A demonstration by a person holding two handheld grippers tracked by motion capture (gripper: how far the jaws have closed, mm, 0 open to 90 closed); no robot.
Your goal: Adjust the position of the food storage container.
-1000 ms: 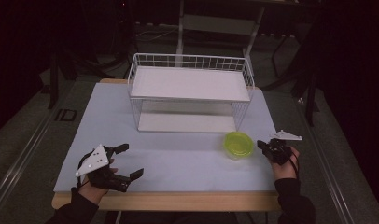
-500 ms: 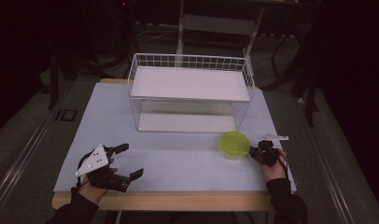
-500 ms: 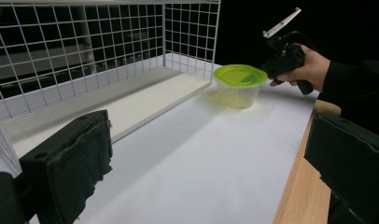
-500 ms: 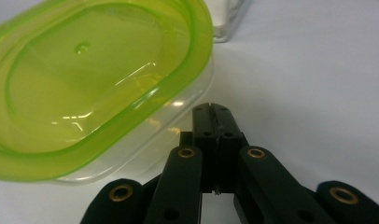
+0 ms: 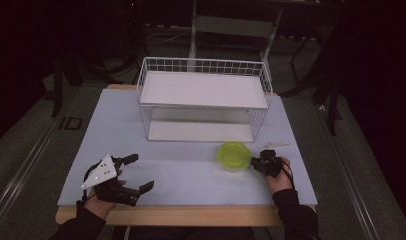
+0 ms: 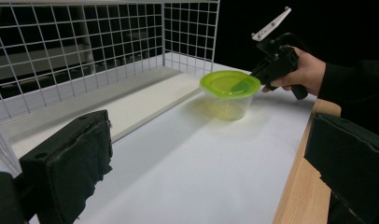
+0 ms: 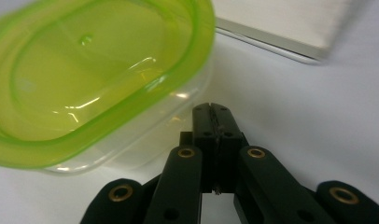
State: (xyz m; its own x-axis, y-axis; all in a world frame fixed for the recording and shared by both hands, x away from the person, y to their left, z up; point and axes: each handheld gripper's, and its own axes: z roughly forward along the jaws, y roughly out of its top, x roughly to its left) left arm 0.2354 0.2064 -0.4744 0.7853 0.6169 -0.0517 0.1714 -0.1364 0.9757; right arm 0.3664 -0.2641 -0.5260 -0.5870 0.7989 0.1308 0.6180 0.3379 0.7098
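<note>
A clear tub with a lime-green lid (image 5: 234, 155) stands on the white table in front of the wire rack. My right gripper (image 5: 253, 162) is shut with nothing between its jaws. Its tips lie low against the tub's right side, just under the lid's rim. The right gripper view has the shut tips (image 7: 214, 112) up close at the tub (image 7: 99, 70). My left gripper (image 5: 140, 172) rests open near the front left edge, far from the tub. In the left gripper view the tub (image 6: 229, 86) and the other hand's gripper (image 6: 271, 70) show beyond its wide jaws.
A white wire rack (image 5: 203, 90) with two shelves stands at the back middle of the table (image 5: 191, 170). Its lower shelf (image 6: 131, 102) lies just behind the tub. The wooden front edge (image 5: 191, 215) runs below both hands.
My right gripper has slid left across the table and reached the tub's side. The tub now stands a little further left. The left gripper has stayed put.
</note>
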